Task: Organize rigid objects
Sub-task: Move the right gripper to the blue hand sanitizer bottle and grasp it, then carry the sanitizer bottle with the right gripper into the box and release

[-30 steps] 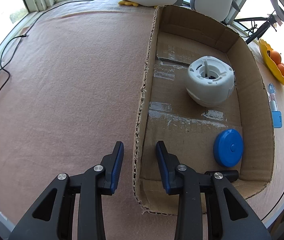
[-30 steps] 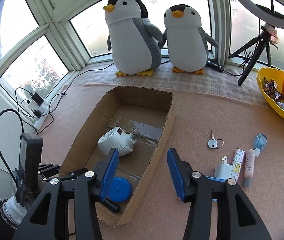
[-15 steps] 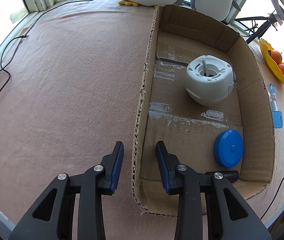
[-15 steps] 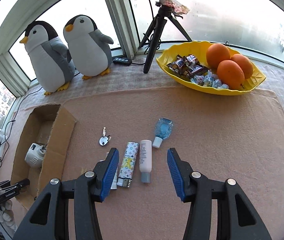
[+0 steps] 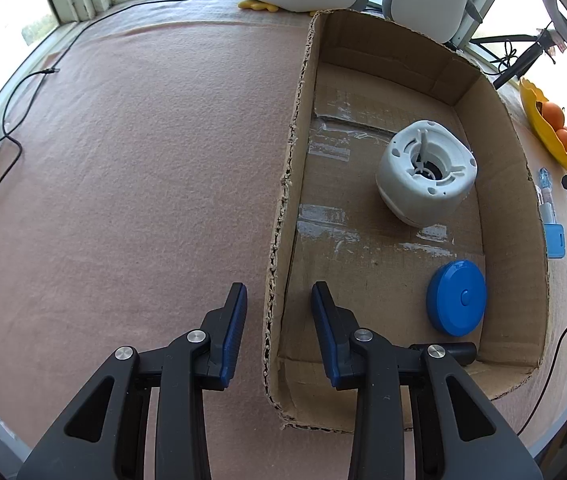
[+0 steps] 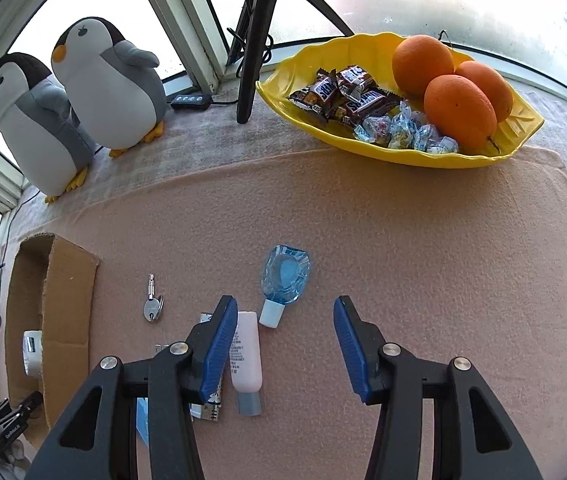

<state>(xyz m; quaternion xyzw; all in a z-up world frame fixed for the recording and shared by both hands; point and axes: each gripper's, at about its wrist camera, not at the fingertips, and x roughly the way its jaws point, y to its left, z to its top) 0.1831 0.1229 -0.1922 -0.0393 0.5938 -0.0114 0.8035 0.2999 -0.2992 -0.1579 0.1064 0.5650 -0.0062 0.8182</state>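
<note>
Here the cardboard box (image 5: 495,128) sits on the pink cloth (image 5: 143,168), holding a white round gadget (image 5: 427,172) toward its far end and a blue disc (image 5: 456,297) near its front right corner. The left gripper (image 5: 279,306) straddles the box's left wall, jaws narrowly apart and holding nothing. Right of the box lie a key (image 6: 152,304), a pink tube (image 6: 246,356) and a blue bottle (image 6: 284,278), the bottle's white cap just beside the tube's end. The right gripper (image 6: 285,346) hovers over them with jaws wide and empty, its left finger (image 6: 219,344) partly covering the tube. Beyond the box stand two toy penguins (image 6: 111,84) and a yellow dish (image 6: 519,124) of oranges.
</note>
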